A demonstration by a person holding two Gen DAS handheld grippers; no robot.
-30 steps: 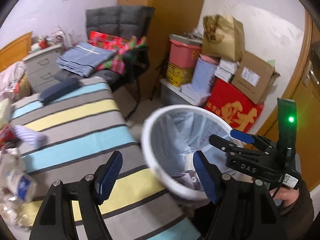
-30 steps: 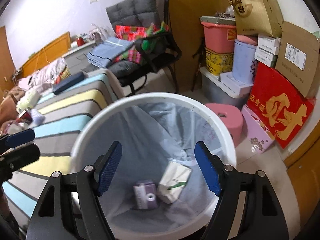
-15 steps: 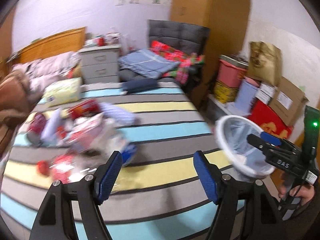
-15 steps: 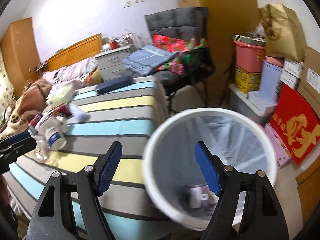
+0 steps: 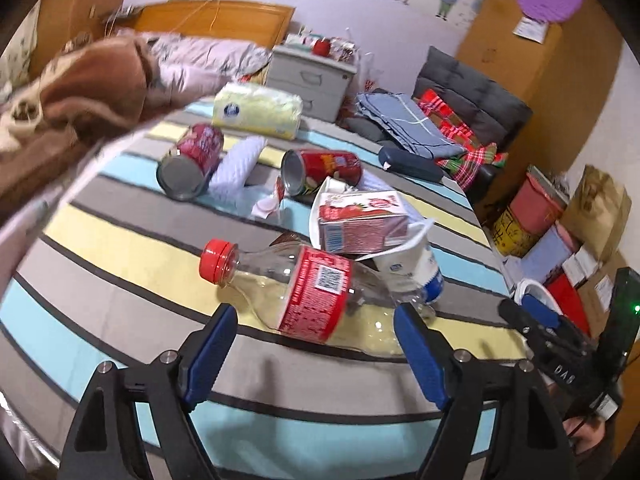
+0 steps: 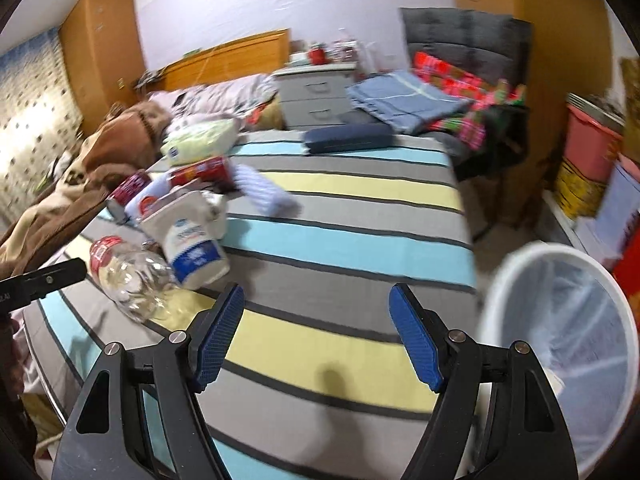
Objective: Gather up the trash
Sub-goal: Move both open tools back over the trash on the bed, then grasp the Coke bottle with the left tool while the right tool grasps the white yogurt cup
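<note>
A clear plastic bottle (image 5: 304,296) with a red cap and red label lies on the striped bed (image 5: 120,248). My left gripper (image 5: 316,332) hovers just before it, jaws opening, pads clear of the bottle. Behind the bottle are a strawberry milk carton (image 5: 360,220), a white tub (image 5: 416,268) and two red cans (image 5: 192,160) (image 5: 320,170). My right gripper (image 6: 316,320) stands open and empty over the bed. The white lined bin (image 6: 560,320) is on its right. The bottle (image 6: 132,280) and tub (image 6: 192,244) lie far left of it.
A pale yellow tissue pack (image 5: 256,110), a white knit cloth (image 5: 236,168) and a dark blue case (image 5: 408,162) also lie on the bed. A brown blanket (image 5: 80,92) is heaped at the left. A nightstand (image 5: 308,80), a loaded chair (image 5: 440,120) and stacked boxes (image 5: 540,208) stand beyond.
Both views have swung left from the bin to the bed. My left gripper has come up close to the bottle with its jaws wider. The right gripper has stayed open.
</note>
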